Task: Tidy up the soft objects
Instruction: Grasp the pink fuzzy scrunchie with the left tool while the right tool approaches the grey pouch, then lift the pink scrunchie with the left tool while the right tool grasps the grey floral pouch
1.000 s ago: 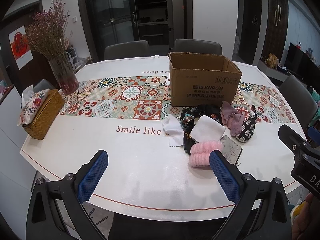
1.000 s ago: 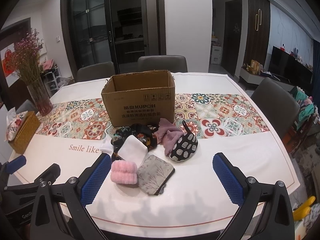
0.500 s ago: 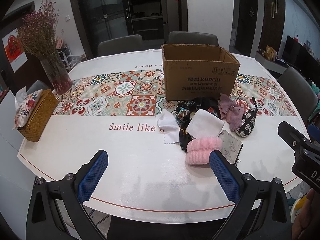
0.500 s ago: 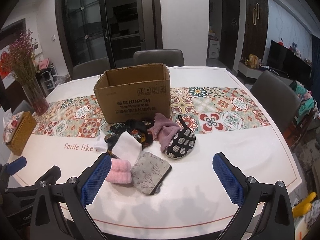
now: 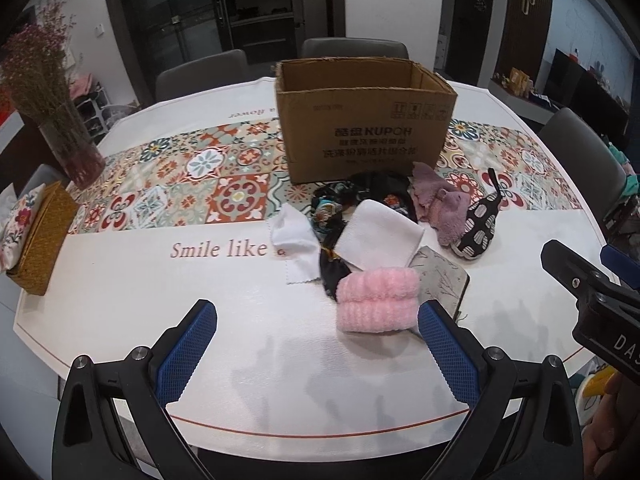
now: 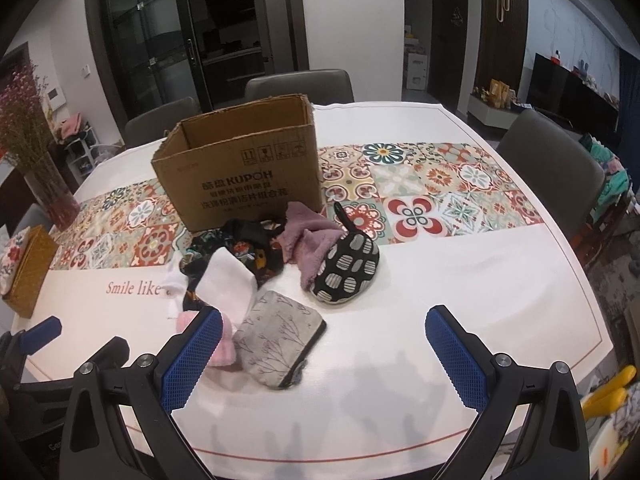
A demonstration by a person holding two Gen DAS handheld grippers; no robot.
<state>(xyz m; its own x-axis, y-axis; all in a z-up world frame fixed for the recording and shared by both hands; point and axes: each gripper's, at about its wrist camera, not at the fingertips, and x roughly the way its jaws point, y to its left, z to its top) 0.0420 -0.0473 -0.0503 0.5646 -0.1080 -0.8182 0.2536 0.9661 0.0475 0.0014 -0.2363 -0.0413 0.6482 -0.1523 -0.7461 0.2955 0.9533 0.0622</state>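
Observation:
A pile of soft things lies in front of an open cardboard box point(image 5: 366, 120) point(image 6: 244, 168): a pink fluffy band point(image 5: 378, 300) point(image 6: 222, 350), a white folded cloth point(image 5: 378, 240) point(image 6: 230, 292), a grey pouch point(image 5: 442, 278) point(image 6: 278, 338), a black patterned scarf point(image 5: 360, 194) point(image 6: 236, 248), a mauve cloth point(image 5: 440, 210) point(image 6: 308, 236) and a black-and-white spotted mitt point(image 5: 478, 226) point(image 6: 346, 268). My left gripper point(image 5: 316, 346) is open and empty, just short of the pink band. My right gripper point(image 6: 324, 354) is open and empty, near the grey pouch.
A vase of dried flowers point(image 5: 60, 120) and a woven tissue box point(image 5: 38, 236) stand at the table's left. A tiled runner point(image 5: 192, 184) crosses the white table point(image 5: 120, 292). Chairs point(image 6: 552, 172) ring the table. A small white cloth point(image 5: 294, 240) lies left of the pile.
Both grippers have moved forward and lower toward the pile; the objects look larger. Nothing on the table has shifted.

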